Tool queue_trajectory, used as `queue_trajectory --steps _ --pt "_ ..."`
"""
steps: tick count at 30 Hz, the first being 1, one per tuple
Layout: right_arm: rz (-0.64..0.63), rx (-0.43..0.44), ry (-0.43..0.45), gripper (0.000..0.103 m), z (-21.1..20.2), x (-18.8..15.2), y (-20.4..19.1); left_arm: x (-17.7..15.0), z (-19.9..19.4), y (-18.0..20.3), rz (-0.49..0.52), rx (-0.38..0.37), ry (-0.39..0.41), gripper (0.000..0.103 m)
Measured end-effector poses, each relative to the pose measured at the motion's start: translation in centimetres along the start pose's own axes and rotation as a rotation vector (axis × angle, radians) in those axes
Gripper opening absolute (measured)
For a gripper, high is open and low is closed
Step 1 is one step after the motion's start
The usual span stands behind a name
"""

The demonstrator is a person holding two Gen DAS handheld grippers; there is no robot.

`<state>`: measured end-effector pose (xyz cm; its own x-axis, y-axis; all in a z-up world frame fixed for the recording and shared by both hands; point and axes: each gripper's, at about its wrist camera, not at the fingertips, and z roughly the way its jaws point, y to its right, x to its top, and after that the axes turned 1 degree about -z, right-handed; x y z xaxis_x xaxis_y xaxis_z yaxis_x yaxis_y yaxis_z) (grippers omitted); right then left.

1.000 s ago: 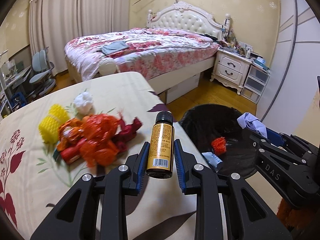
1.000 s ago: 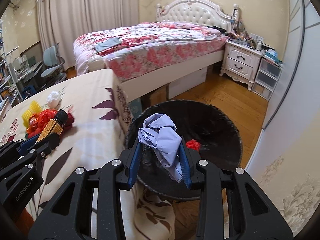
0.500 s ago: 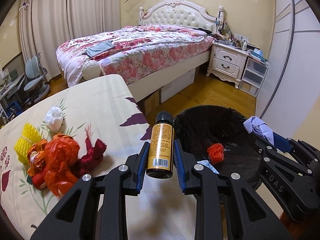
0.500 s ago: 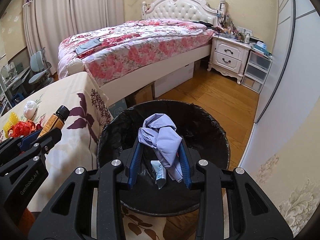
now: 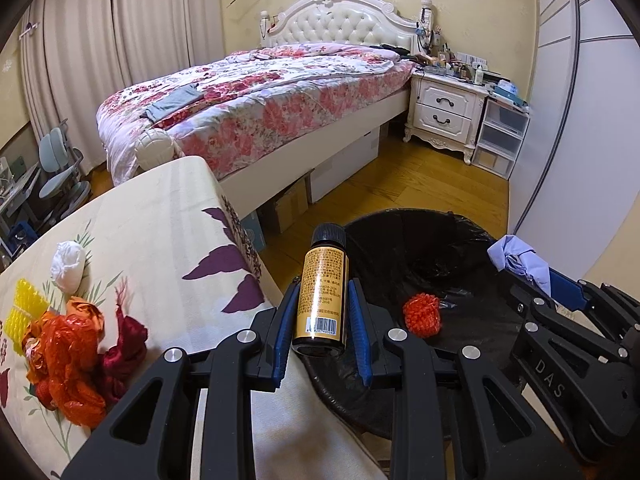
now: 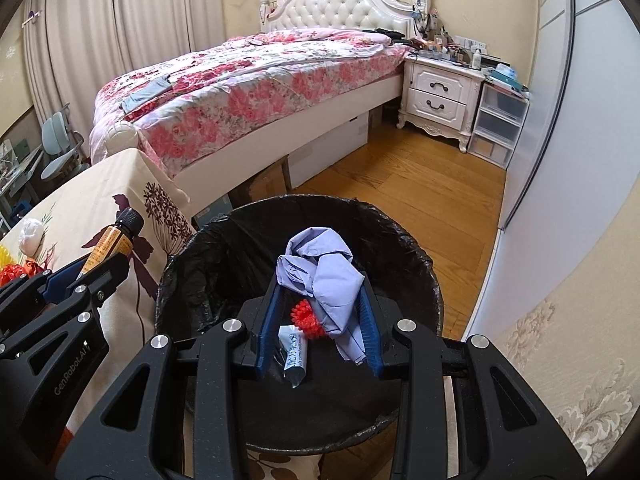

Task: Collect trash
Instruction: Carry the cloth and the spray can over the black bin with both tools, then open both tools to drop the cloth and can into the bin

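My left gripper is shut on a small amber bottle with a black cap, held at the table's edge beside the black-lined trash bin. My right gripper is shut on a crumpled lilac cloth and holds it over the bin. In the bin lie a red mesh ball and a small white tube. On the table remain orange and red wrappers, yellow foam netting and a white wad.
A bed with a floral quilt stands behind the table. A white nightstand and clear drawers stand at the back right. A pale wardrobe wall runs along the right. Wood floor lies beyond the bin.
Both grippers have moved right toward the bin with their loads. The lilac cloth now hangs over the bin's middle, and the bottle has come to the table's edge.
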<state>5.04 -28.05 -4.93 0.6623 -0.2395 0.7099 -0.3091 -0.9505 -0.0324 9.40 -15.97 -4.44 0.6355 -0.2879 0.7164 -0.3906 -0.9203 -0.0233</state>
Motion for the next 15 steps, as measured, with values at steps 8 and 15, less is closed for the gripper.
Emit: queue_trajectory --steps 8,15 --pt "0.014 -0.018 -0.011 0.034 0.9 0.1 1.0 0.4 0.7 1.2 0.015 0.008 -0.008 0.028" --pt "0.027 -0.022 -0.02 0.034 1.4 0.1 1.4 0.6 1.3 1.7 0.027 0.013 -0.018 0.028"
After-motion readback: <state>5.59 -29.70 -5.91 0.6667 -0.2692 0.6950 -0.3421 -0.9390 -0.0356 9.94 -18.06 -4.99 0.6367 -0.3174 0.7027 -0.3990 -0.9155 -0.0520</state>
